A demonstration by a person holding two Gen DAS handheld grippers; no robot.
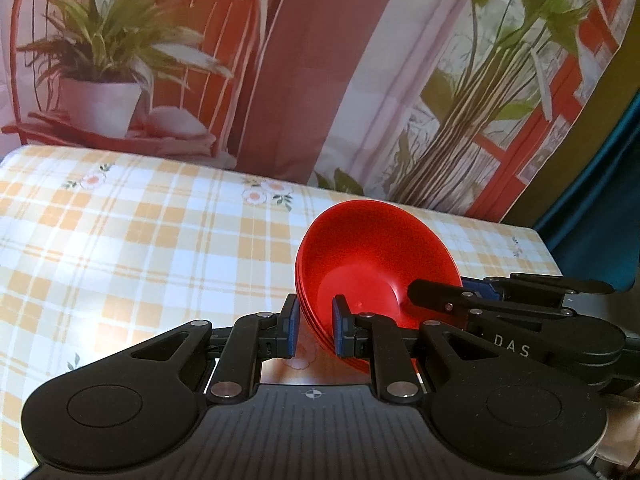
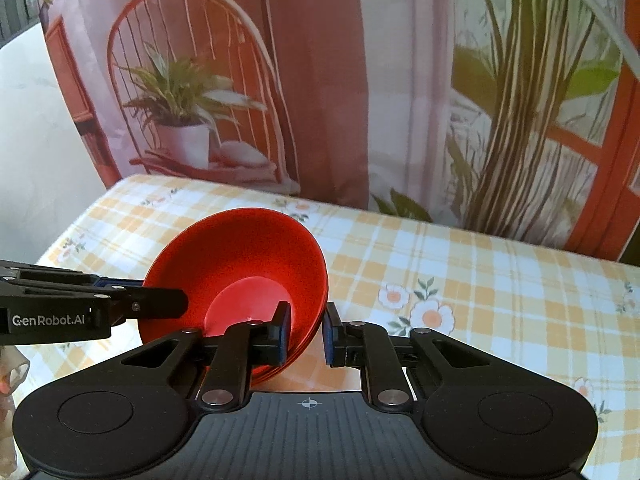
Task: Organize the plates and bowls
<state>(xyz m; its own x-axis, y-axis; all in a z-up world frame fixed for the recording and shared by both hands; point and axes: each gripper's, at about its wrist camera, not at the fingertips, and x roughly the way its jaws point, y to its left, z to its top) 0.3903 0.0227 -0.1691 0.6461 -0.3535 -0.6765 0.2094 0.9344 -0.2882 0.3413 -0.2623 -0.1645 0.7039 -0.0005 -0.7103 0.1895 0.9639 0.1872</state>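
A stack of red bowls [image 1: 372, 256] is held tilted above the checked tablecloth [image 1: 140, 240]. My left gripper [image 1: 316, 326] is shut on the stack's near left rim, one finger inside and one outside. My right gripper [image 2: 306, 330] is shut on the stack's right rim in the right wrist view, where the red bowls [image 2: 240, 264] fill the centre left. Each gripper shows in the other's view: the right one [image 1: 448, 300] at the bowl's right edge, the left one [image 2: 152, 304] at its left edge.
The table carries a yellow and white checked cloth with flower prints [image 2: 480, 288]. A printed backdrop [image 2: 320, 80] with a chair, potted plant and window hangs right behind the table's far edge. A dark teal curtain [image 1: 600, 220] is at the far right.
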